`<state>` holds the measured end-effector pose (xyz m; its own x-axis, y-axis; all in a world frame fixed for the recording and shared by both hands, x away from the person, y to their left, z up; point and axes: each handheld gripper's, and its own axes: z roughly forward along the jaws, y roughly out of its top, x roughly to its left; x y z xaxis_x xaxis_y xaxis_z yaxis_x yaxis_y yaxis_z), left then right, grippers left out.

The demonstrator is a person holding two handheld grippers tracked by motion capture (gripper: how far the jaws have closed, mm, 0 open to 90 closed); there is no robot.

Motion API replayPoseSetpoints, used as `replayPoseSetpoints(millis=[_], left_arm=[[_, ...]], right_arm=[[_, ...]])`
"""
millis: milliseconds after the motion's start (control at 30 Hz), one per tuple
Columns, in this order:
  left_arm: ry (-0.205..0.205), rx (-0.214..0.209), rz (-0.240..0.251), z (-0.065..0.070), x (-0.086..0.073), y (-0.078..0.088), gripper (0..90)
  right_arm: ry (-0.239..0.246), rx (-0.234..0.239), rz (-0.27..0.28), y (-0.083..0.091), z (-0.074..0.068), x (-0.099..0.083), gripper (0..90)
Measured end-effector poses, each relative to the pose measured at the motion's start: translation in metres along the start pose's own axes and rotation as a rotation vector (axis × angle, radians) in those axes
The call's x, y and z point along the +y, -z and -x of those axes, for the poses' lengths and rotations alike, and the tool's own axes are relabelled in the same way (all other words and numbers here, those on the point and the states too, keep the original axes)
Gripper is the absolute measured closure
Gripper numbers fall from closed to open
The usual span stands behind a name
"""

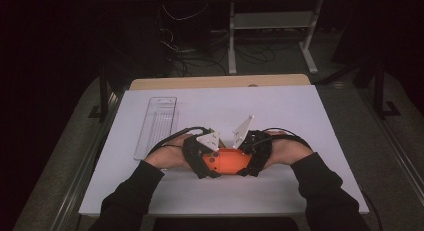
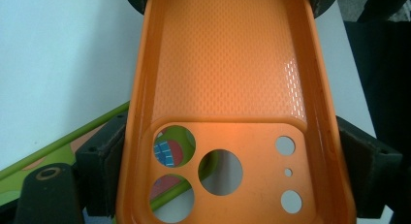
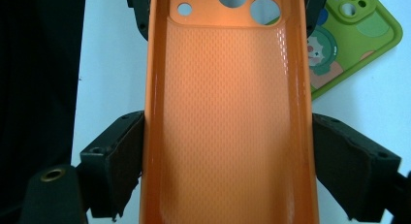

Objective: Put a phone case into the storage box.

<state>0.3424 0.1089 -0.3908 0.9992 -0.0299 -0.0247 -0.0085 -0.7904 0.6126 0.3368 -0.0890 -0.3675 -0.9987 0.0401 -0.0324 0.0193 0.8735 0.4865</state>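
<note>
High view, both grippers, left (image 1: 216, 160) and right (image 1: 243, 158), clamped on orange phone case (image 1: 230, 161), clear tray (image 1: 157, 125) well left, green case (image 3: 351, 40) beneath.

On my worktop (image 1: 300, 121): two phone cases, one orange (image 1: 231, 161), one green (image 3: 356, 37), and one clear tray (image 1: 157, 125).

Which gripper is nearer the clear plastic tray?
Left. The left gripper sits just right of the clear plastic tray; the right gripper lies further right, across the orange phone case.

A clear plastic tray (image 1: 156, 125) is lying at the left of the white table (image 1: 300, 116); a green cartoon phone case (image 3: 356, 40) is resting upper right.
</note>
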Motion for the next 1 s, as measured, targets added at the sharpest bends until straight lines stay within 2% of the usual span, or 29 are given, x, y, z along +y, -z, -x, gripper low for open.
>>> replayPoseSetpoints(millis=[100,267,333,400,433,533,567,600,633,700,733,767,800,833,867,900,933,967,1000], left_arm=[[0.01,-0.013,0.008,-0.001,0.0,0.0,16.2],[-0.001,0.0,0.001,0.0,0.0,0.003,16.8],[0.007,-0.017,0.008,-0.001,0.0,0.003,16.8],[0.018,-0.002,0.008,-0.002,-0.001,0.003,16.8],[0.03,0.0,0.011,-0.002,-0.001,0.004,16.8],[0.043,0.01,0.012,-0.003,-0.002,0.006,16.8],[0.059,0.015,0.027,-0.003,-0.002,0.005,16.7],[0.077,0.041,0.021,-0.003,-0.003,0.007,16.7],[0.099,0.049,0.019,-0.004,-0.004,0.007,16.7],[0.112,0.052,0.015,-0.003,-0.005,0.006,16.6],[0.124,0.071,0.02,-0.004,-0.006,0.006,16.6],[0.153,0.071,0.02,-0.004,-0.006,0.005,16.6],[0.16,0.081,0.018,-0.004,-0.007,0.004,16.5],[0.206,0.117,0.025,-0.005,-0.008,0.003,16.5],[0.206,0.117,0.025,-0.005,-0.008,0.003,16.5],[0.209,0.139,0.026,-0.005,-0.009,0.003,16.4],[0.232,0.149,0.03,-0.006,-0.01,0.003,16.4],[0.262,0.168,0.032,-0.007,-0.011,0.004,16.4],[0.262,0.168,0.032,-0.007,-0.011,0.004,16.4]], right_arm=[[-0.005,0.0,0.001,0.0,0.0,0.0,15.3],[-0.009,0.006,0.01,0.001,0.001,-0.001,14.9],[-0.02,0.012,0.021,0.001,0.001,-0.002,14.5],[-0.037,-0.005,0.041,0.001,0.003,-0.004,6.5],[-0.057,0.002,0.047,0.002,0.004,-0.005,3.0],[-0.094,-0.027,0.078,0.008,0.008,-0.011,0.0],[-0.094,-0.027,0.078,0.008,0.008,-0.011,0.0],[-0.146,-0.041,0.1,0.014,0.01,-0.017,0.0],[-0.166,-0.038,0.116,0.018,0.012,-0.021,0.0],[-0.169,-0.07,0.172,0.023,0.016,-0.028,0.0],[-0.169,-0.07,0.172,0.023,0.016,-0.028,0.0],[-0.183,-0.077,0.186,0.026,0.017,-0.032,0.0],[-0.198,-0.091,0.194,0.029,0.017,-0.036,0.0],[-0.233,-0.113,0.201,0.032,0.016,-0.044,0.0],[-0.233,-0.113,0.201,0.032,0.016,-0.044,0.0],[-0.291,-0.138,0.218,0.035,0.013,-0.051,0.0],[-0.291,-0.138,0.218,0.035,0.013,-0.051,0.0],[-0.328,-0.176,0.244,0.037,0.014,-0.059,0.0],[-0.328,-0.176,0.244,0.037,0.014,-0.059,0.0]])
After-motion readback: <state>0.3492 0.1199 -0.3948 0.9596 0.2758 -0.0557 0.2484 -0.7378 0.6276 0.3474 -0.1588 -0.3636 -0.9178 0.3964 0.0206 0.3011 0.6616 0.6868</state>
